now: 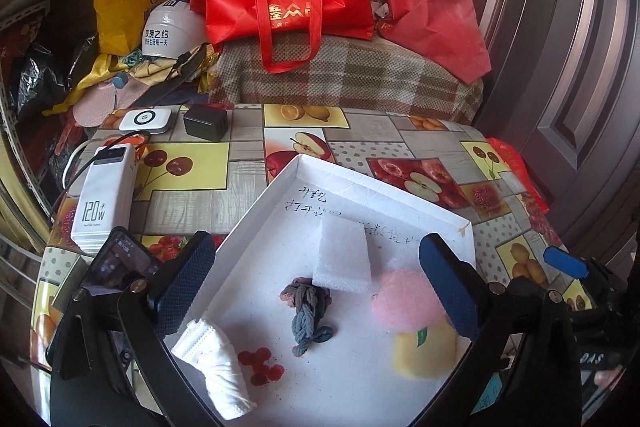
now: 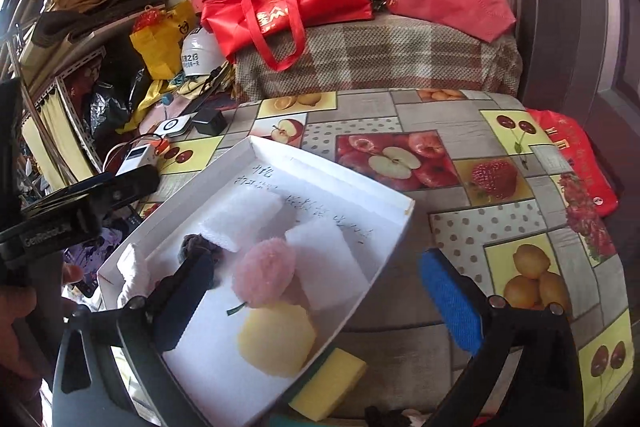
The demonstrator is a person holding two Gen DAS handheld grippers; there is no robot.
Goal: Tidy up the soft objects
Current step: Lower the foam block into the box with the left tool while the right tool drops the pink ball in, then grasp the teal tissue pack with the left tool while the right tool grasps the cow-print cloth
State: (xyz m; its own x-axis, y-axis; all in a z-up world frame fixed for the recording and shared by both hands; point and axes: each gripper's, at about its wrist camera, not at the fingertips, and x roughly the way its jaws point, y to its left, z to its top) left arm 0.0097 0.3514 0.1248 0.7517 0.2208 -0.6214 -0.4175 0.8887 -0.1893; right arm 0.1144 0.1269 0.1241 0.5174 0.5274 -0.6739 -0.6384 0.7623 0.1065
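Both jaws stand wide and hold nothing: the left gripper (image 1: 320, 291) hangs over a shallow white box (image 1: 256, 203) on a fruit-print tablecloth (image 1: 404, 139), and the right gripper (image 2: 316, 303) straddles the box's near right wall, one finger inside and one outside. Most of the soft things already lie in the box: a white foam block (image 1: 343, 259) near its centre, a grey-blue knotted cord (image 1: 308, 311) just at 6 o'clock of it, a pink pom-pom (image 1: 404, 299) at 3 o'clock of the cord, a yellow sponge (image 1: 424, 351) touching the pom-pom's near side, and a folded white cloth (image 1: 212, 363) draped over the rim at 8 o'clock. By this showing the sorting looks well advanced. One piece appears left: a yellow sponge pad (image 2: 328, 383) on the table, just outside the box at 5 o'clock, seen only from the right wrist. That view also reveals a second foam block (image 2: 332, 259), behind the pom-pom at 2 o'clock. Only the left wrist view shows small red discs (image 1: 262, 365) beside the cloth and a white power bank (image 1: 104, 199) at 10 o'clock of the box.
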